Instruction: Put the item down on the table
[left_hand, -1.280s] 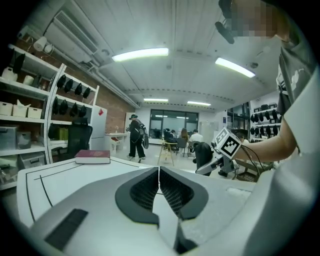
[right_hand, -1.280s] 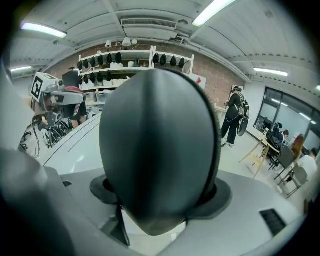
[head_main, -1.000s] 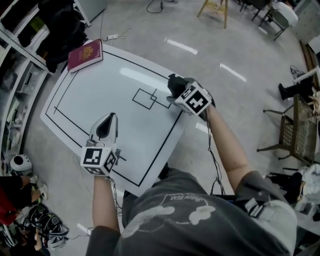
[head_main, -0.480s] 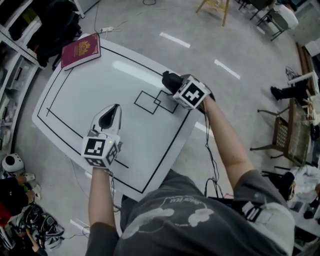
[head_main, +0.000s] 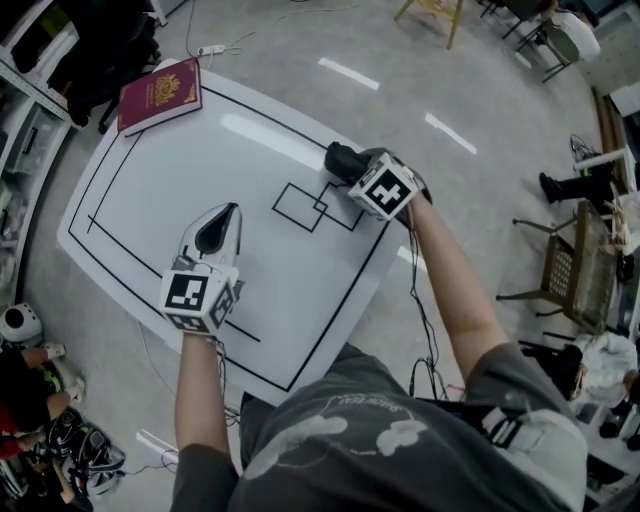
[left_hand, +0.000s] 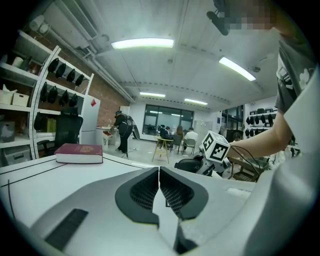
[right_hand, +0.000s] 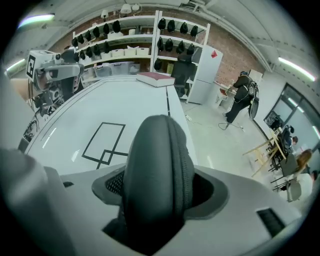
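A black zippered case (head_main: 341, 159) stands on edge between the jaws of my right gripper (head_main: 350, 170), over the right side of the white table (head_main: 170, 170). In the right gripper view the case (right_hand: 157, 165) fills the gap, the pads hold its sides, and the jaws are closing on it. I cannot tell whether the case touches the table. My left gripper (head_main: 222, 218) rests near the table's front, left of the taped squares (head_main: 300, 205). Its jaws meet with nothing between them in the left gripper view (left_hand: 159, 175).
A dark red book (head_main: 158, 95) lies at the table's far left corner, also in the left gripper view (left_hand: 79, 153). Black tape lines frame the tabletop. Shelves (head_main: 30, 110) stand at the left, a wooden chair (head_main: 575, 265) at the right, and people sit in the background.
The right gripper with the case has shifted slightly over the table's right edge. The left gripper has hardly moved. The camera has tilted a little.
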